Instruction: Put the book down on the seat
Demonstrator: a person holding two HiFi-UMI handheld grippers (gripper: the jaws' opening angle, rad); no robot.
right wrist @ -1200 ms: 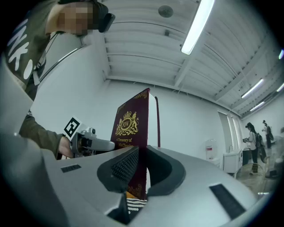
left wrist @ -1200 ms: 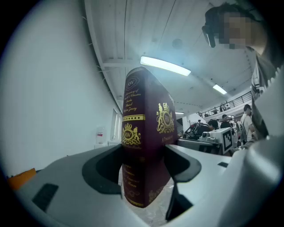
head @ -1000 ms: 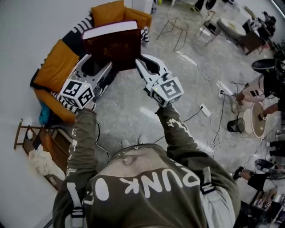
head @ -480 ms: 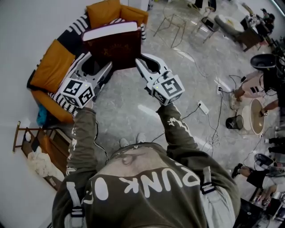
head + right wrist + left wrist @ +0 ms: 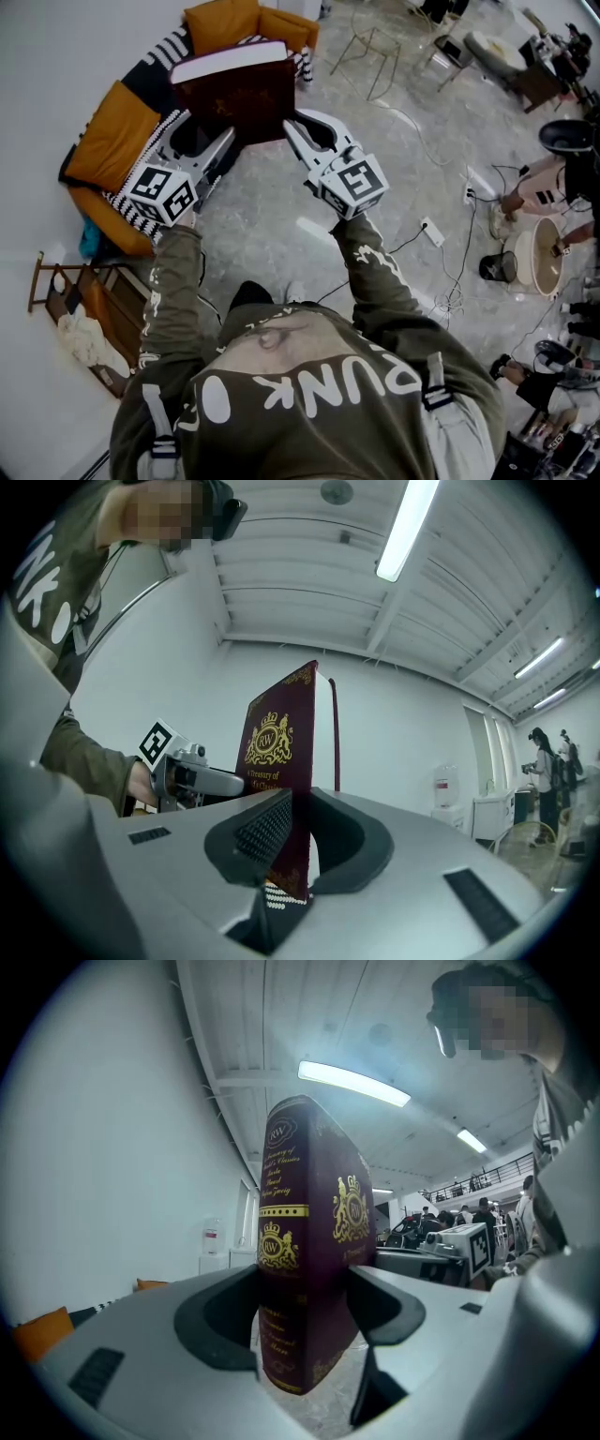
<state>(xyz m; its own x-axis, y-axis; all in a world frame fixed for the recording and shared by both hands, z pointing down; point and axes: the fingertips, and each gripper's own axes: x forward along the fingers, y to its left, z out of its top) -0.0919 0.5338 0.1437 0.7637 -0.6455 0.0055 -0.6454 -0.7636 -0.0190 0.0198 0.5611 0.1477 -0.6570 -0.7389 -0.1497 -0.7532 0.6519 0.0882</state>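
Looking down through the head view, I see the person holding a thick maroon book (image 5: 230,94) out in front, cover turned up, white page edges showing along its far side. The left gripper (image 5: 223,145) pinches the book's near left corner, and the right gripper (image 5: 292,133) pinches its near right corner. Beyond and below is the orange seat (image 5: 112,136) with striped cushions, set against the wall. The book overlaps the seat in the picture but appears to hang above it, resting on nothing.

In the left gripper view, the jaws are closed on the book at its spine, with gold crests and lettering rising upright between them.

In the right gripper view, the jaws clamp a thin edge of the cover, the ribbed pad pressed against it.

By my reckoning the book is up and close to the seat. Lowering it onto the cushion and opening both grippers are not yet done.
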